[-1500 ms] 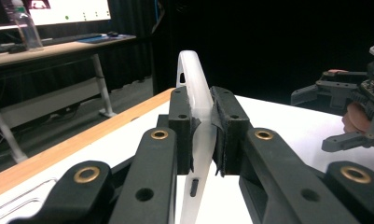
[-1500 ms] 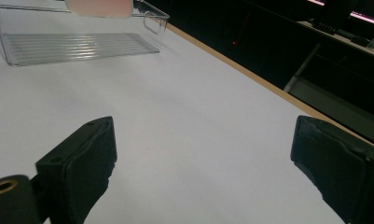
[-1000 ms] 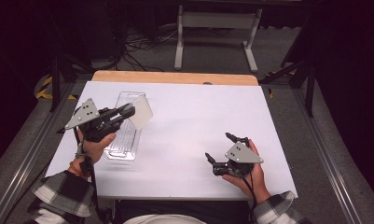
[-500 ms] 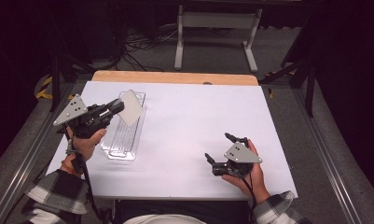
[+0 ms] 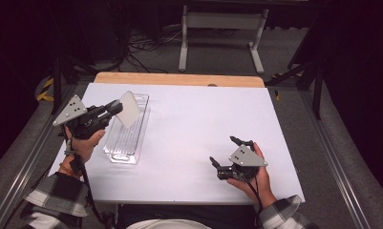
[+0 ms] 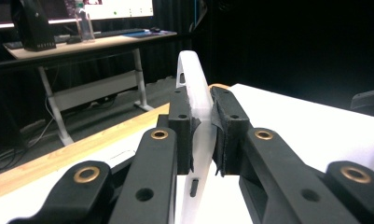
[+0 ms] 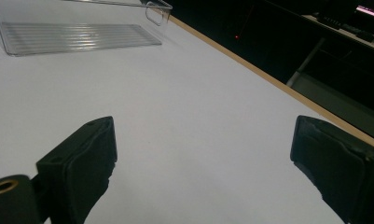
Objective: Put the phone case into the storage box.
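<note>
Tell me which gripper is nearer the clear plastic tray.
Left. The left gripper hovers at the clear plastic tray, clamping a white plate; the right gripper rests far across the table.

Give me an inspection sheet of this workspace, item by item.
Surface: white table with a wooden far edge.
Job's things: translucent white plate, held tilted above the clear plastic tray lying at the left.
Clutter: nothing seen.
Grippers: left gripper shut on the plate's edge; right gripper open, holding nothing, low over the table.
Cables: one trails from the left gripper along the sleeve.
Surroundings: dark room, desk frame and floor cables beyond the table.
</note>
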Action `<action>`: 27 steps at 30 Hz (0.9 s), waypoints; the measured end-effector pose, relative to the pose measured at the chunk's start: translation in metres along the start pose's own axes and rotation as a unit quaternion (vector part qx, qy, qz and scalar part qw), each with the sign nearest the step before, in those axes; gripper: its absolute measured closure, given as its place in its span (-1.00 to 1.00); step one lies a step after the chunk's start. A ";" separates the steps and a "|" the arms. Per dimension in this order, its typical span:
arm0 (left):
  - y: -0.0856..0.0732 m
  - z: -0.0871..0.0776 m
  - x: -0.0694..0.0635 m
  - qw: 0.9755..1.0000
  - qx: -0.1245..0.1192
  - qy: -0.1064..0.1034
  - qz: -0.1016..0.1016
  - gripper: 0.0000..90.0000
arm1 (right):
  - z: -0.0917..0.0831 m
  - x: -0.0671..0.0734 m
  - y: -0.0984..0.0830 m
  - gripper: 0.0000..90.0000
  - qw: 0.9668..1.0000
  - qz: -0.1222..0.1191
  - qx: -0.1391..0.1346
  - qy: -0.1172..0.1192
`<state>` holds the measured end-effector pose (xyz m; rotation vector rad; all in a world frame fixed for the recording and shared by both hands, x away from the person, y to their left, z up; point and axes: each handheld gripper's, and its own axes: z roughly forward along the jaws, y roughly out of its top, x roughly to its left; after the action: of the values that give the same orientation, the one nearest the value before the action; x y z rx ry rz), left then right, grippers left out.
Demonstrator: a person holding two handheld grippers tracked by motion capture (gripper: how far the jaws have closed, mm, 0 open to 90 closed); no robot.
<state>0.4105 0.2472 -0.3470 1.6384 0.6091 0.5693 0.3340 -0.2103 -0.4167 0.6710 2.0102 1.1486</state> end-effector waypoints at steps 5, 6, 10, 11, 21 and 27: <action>-0.003 0.002 0.003 1.000 0.007 -0.002 -0.002 0.77 | 0.001 0.002 0.000 -0.83 1.000 -0.001 0.004 0.009; -0.004 0.003 0.003 1.000 0.007 -0.003 -0.005 0.77 | 0.002 0.002 0.000 -0.83 1.000 -0.001 0.005 0.010; -0.007 0.007 0.005 1.000 0.014 -0.007 -0.006 0.78 | 0.002 0.002 -0.001 -0.82 1.000 -0.003 0.008 0.013; -0.008 0.008 0.005 1.000 0.016 -0.008 -0.005 0.77 | 0.002 0.002 -0.001 -0.82 1.000 -0.003 0.008 0.014; -0.016 0.015 0.010 0.999 0.032 -0.008 -0.010 0.77 | 0.005 0.003 -0.002 -0.82 1.000 -0.011 0.018 0.021; -0.022 0.025 0.010 0.999 0.047 -0.010 -0.006 0.77 | 0.006 0.004 -0.002 -0.82 0.999 -0.011 0.022 0.023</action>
<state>0.4331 0.2384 -0.3717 1.7252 0.6387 0.5229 0.3364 -0.2057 -0.4216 0.6475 2.0816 1.1188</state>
